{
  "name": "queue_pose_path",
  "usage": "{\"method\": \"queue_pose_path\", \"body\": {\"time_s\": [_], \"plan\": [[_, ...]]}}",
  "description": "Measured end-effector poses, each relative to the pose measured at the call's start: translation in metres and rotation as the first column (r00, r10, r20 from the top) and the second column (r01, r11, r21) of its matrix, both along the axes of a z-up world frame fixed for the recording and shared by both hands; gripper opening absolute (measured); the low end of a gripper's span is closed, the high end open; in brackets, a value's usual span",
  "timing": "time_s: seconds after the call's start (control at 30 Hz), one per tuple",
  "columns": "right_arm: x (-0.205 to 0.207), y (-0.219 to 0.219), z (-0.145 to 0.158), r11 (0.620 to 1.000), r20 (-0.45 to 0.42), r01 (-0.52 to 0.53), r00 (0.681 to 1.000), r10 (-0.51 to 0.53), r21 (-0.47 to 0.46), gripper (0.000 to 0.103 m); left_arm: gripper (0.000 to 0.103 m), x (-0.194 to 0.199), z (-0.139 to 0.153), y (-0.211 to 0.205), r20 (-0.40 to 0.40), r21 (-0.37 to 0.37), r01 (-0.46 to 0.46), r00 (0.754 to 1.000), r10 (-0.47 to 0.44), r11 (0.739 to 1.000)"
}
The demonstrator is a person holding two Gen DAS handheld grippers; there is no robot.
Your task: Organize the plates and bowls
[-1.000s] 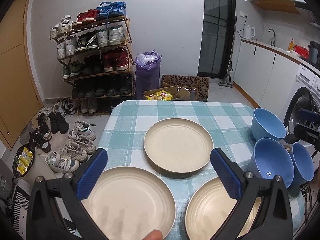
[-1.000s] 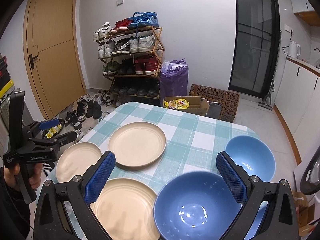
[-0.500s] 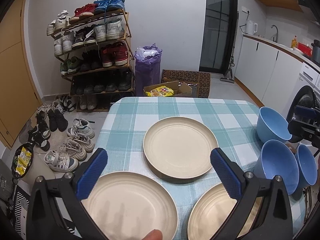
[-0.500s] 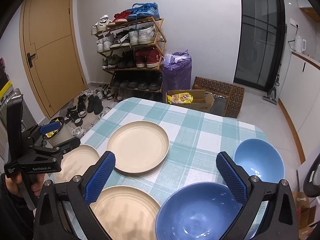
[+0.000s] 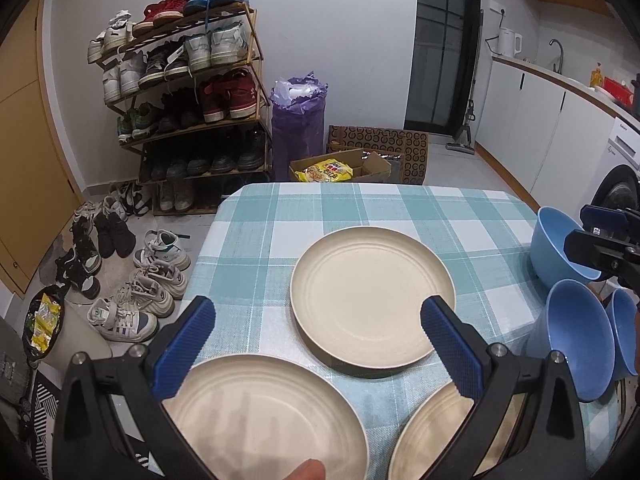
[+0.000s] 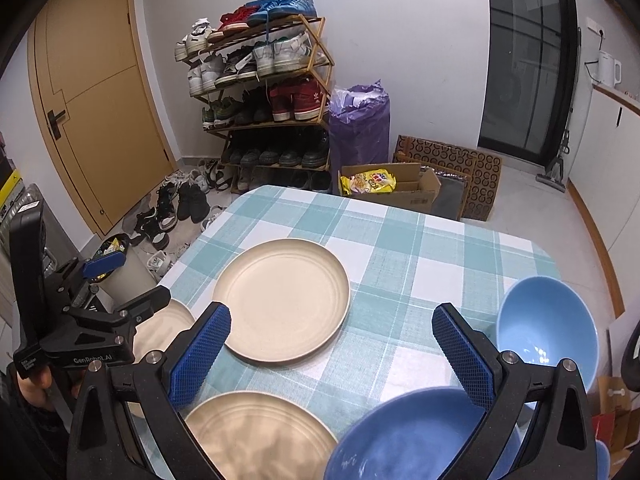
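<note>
Three cream plates lie on the teal checked table [image 5: 256,248]: one in the middle [image 5: 372,296], one near left [image 5: 264,416], one near right [image 5: 428,436]. Three blue bowls stand along the right edge: far [image 5: 556,252], near [image 5: 576,340], and one behind it [image 5: 624,332]. My left gripper [image 5: 316,332] hangs open over the gap between the plates, holding nothing. My right gripper [image 6: 330,344] is open above the near bowl [image 6: 408,436] and the near plate [image 6: 256,436]. The far bowl [image 6: 548,328] sits to its right. The left gripper [image 6: 132,280] partly hides the left plate [image 6: 172,324].
Beyond the table's far edge stand a loaded shoe rack [image 5: 188,92], a purple bag [image 5: 298,120] and cardboard boxes [image 5: 360,164]. Loose shoes [image 5: 136,292] cover the floor on the left. White cabinets and a washing machine [image 5: 616,196] line the right side.
Both views have shifted slightly; the near bowl sits lower in the right wrist view. Both grippers stay open. No plate or bowl has moved.
</note>
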State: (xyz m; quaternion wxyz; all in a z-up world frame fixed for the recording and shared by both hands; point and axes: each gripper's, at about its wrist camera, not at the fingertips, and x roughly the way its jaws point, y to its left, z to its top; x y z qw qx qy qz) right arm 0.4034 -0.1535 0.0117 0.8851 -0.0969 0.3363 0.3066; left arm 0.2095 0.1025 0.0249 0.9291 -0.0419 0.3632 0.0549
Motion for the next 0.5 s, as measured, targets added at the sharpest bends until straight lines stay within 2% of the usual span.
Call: {"method": "queue_pose_path", "body": {"time_s": [0.5], "plan": [[0.035,0.029,-0.029,0.999,-0.09,0.027,0.996,-0.029,-0.024,0.103,0.103,0.019,-0.022,0.01,-0.039,-0.027,0.012,0.999,-0.013,1.0]]}}
